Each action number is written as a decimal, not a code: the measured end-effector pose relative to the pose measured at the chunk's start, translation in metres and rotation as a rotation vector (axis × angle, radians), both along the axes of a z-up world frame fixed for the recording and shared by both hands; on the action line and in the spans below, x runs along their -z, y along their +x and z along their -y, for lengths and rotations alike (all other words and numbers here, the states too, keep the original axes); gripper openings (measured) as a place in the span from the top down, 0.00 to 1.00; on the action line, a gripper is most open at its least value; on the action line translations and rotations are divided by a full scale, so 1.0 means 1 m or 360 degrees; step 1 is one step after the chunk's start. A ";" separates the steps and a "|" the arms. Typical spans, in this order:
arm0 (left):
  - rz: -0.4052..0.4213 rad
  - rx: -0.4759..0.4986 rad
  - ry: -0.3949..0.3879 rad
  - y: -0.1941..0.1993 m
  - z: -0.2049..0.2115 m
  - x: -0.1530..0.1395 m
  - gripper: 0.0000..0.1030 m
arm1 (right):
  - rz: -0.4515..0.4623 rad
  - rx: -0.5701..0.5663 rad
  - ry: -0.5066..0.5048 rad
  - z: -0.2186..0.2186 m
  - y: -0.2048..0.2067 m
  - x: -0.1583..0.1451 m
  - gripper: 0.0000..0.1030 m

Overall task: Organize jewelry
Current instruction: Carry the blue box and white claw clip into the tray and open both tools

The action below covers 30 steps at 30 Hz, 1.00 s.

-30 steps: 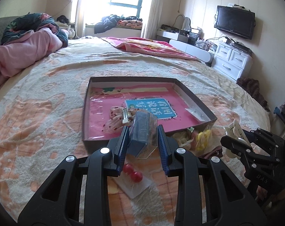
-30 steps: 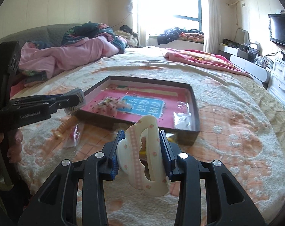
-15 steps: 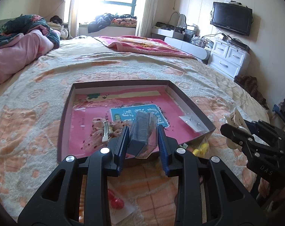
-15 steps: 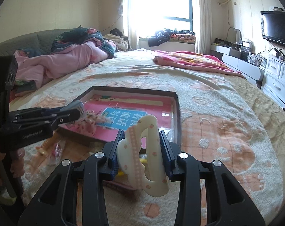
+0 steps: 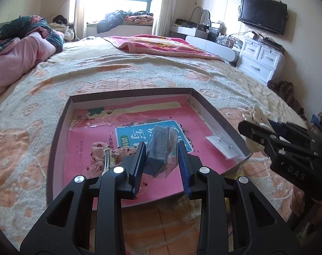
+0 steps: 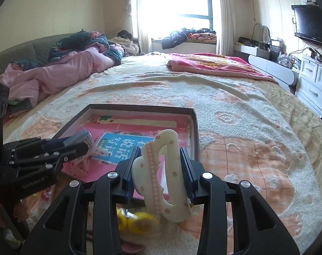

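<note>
Both tongs loaded over the tray, sorting partly done

The left tongs point(image 5: 161, 159) are clenched on a small clear box point(image 5: 162, 148) held above the shallow tray point(image 5: 216, 114) on the bed point(image 5: 139, 72); the right tongs point(image 6: 159, 166) grip a cream hair claw point(image 6: 163, 178) at the tray's near edge. A floral hair clip point(image 5: 106, 155) and a small clear packet point(image 5: 222, 144) already lie inside. Yellow pieces point(image 6: 135, 221) still lie on the blanket outside, so more remains to gather.

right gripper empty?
No, the right gripper is clamped on a cream hair claw clip held upright between its fingers.
</note>
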State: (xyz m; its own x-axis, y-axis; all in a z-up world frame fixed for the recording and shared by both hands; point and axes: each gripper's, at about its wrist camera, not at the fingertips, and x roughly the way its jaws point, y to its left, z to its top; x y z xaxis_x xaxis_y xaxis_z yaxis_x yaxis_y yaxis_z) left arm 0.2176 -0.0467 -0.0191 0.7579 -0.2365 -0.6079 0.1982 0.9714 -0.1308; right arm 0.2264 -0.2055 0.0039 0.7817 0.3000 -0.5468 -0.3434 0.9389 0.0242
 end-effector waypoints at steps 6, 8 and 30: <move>-0.0029 0.0001 0.0022 0.011 0.006 0.008 0.78 | -0.0039 -0.0012 -0.0013 -0.001 0.025 0.007 0.65; -0.0062 -0.0007 0.0020 0.018 0.005 0.013 0.78 | -0.0060 -0.0016 -0.0034 -0.003 0.035 0.013 0.65; -0.0154 -0.0055 -0.0011 0.031 -0.002 0.030 0.69 | -0.0251 -0.0031 -0.0120 -0.021 0.083 0.048 0.66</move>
State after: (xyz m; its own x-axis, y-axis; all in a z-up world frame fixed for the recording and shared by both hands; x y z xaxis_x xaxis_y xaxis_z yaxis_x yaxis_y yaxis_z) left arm 0.2488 -0.0450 -0.0492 0.7034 -0.2155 -0.6773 0.1507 0.9765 -0.1542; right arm 0.3096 -0.1849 -0.0441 0.6791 0.2677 -0.6835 -0.3589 0.9333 0.0091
